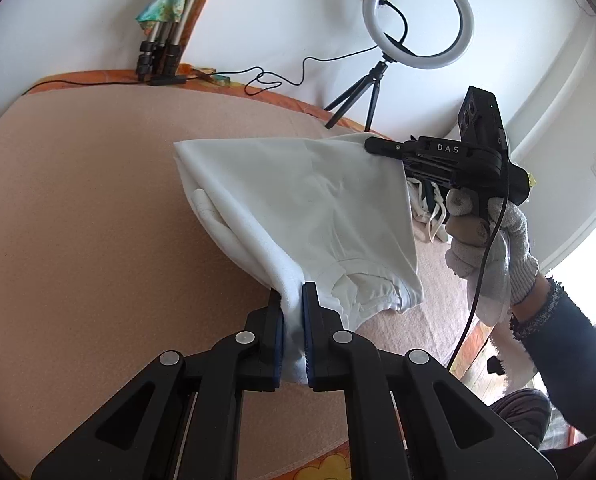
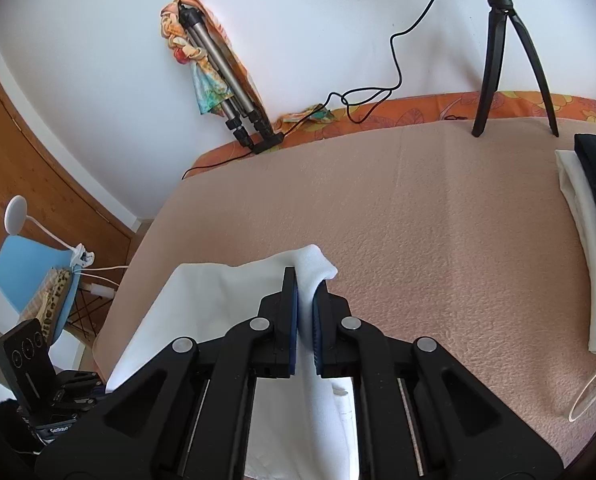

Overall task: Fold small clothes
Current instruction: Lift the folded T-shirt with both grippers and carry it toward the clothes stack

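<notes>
Left claw (image 1: 292, 300) clenched on a bunched corner of the white garment (image 1: 298, 200), cloth squeezed between the blue pads. Right claw (image 2: 305, 300) clenched on another corner of the same garment (image 2: 218, 304), a fold of cloth poking up past the fingertips. In the left wrist view the right claw (image 1: 372, 145) shows from the side, tips pinching the garment's upper right corner, carried by a gloved hand (image 1: 494, 248) with a dark sleeve (image 1: 566, 344) behind it. A black cable (image 1: 478, 280) hangs down across the glove.

Garment is stretched between the two claws, lifted above the peach blanket (image 1: 98, 200), far left corner sagging towards it; whether that corner touches the blanket, cannot tell. Opening with a hem faces the left camera, lower right of the cloth.

Further out, in the right wrist view: a pile of clothes (image 2: 586, 248), white and dark pieces, lies on the blanket (image 2: 438, 220) at the right edge. The orange flowered bed cover (image 2: 418, 114) shows past the blanket's far edge.

At the back: ring light (image 1: 418, 16) on a small black tripod (image 1: 362, 96), standing on the bed by the white wall. Folded tripod (image 2: 226, 92) leans on the wall, colourful cloth (image 2: 206, 80) draped on it. Far left, in the right wrist view, a blue chair (image 2: 26, 272) and wooden door (image 2: 38, 160).
</notes>
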The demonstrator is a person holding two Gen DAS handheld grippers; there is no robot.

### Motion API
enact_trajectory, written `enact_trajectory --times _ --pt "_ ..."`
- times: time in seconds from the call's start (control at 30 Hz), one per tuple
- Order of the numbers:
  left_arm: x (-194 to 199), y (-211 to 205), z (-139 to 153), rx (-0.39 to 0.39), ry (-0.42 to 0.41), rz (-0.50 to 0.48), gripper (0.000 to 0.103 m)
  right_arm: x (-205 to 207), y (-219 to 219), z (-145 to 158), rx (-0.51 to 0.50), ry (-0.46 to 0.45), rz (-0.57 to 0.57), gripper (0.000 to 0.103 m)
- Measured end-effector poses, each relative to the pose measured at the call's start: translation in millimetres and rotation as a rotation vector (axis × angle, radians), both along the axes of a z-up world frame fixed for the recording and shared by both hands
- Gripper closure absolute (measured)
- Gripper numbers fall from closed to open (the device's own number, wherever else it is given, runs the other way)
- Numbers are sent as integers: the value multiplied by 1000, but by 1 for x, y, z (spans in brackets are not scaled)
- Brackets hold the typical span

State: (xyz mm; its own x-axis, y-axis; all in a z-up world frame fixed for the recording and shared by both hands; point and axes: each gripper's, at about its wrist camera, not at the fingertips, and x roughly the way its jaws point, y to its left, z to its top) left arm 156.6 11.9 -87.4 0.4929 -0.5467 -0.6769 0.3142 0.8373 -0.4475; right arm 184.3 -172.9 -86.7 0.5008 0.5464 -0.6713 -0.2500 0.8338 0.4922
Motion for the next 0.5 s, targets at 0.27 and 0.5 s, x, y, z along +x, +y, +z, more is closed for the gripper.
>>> enact_trajectory --times 0.27,0.5 --pt "16 -36 19 -31 -79 -104 96 -16 -56 33 0 -67 -90 96" --pt "28 -83 34 -58 -136 -191 96 -30 -118 65 -21 -118 -189 96"
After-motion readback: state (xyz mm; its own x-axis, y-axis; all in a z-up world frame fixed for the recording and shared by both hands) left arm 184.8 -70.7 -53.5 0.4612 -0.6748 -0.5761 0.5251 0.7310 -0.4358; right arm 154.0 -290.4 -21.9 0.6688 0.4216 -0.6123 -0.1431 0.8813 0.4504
